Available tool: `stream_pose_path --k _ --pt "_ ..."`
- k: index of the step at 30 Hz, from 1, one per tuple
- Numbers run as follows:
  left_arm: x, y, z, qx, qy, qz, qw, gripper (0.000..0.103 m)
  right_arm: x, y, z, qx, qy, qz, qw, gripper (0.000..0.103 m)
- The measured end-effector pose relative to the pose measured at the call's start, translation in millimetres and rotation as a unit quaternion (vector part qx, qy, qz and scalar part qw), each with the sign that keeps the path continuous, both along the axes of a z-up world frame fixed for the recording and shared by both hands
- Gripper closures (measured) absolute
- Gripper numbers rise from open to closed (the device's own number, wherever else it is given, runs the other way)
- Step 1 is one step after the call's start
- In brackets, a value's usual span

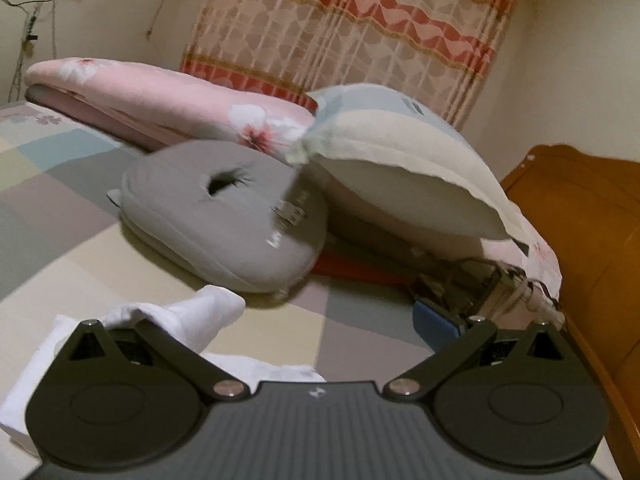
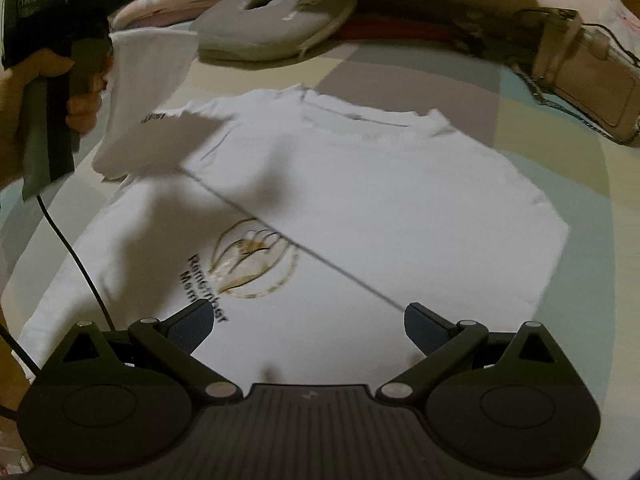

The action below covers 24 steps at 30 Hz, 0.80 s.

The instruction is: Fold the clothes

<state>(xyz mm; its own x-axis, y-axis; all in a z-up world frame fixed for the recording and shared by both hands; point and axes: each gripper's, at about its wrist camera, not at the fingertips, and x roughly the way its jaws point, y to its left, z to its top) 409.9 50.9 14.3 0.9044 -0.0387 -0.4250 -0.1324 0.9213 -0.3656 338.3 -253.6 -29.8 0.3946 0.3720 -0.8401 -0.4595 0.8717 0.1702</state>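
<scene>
Right gripper (image 2: 308,320) hung released, its blue pads (image 2: 192,324) spread wide over the lower hem of the white T-shirt (image 2: 380,184), gripping nothing. That shirt lay flat on the bed (image 1: 60,184), collar toward 12 o'clock, one side folded across so a diagonal edge cut over the gold printed logo (image 2: 252,260). At 10 o'clock a hand (image 2: 80,96) held the left gripper (image 1: 284,320); its jaws were also spread, and the shirt's lifted sleeve (image 2: 132,92) draped over its left finger. A black cable (image 2: 72,248) trailed down at 8 o'clock.

At 2 o'clock sat a pale handbag (image 2: 584,80) with a chain strap; its contents could not be seen.

The bed wore a pastel patchwork sheet. Toward 12 o'clock lay a gray cushion (image 1: 224,216) with a central hole, a pillow (image 1: 400,152) leaning beside it, and a folded pink floral quilt (image 1: 160,96). Behind hung a red-banded curtain (image 1: 352,32); a wooden headboard (image 1: 580,208) stood at 3 o'clock.
</scene>
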Motion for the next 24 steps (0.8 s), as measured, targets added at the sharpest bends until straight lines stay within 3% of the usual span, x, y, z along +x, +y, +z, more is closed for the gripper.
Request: stream_pose_path --k 7,14,24 --pt "10 -43 -9 0.015 0.01 -0.04 0.999 0.001 6 -25 3 -0.003 -0.011 0.001 1.0 0.0" --pt "9 -87 -13 0.082 0.011 -0.098 0.9917 0.001 8 -40 6 -0.003 -0.015 0.004 1.0 0.0" --pt "3 -128 -21 0.09 0.021 -0.166 0.9818 0.001 3 -54 3 -0.002 -0.008 -0.007 1.0 0.0"
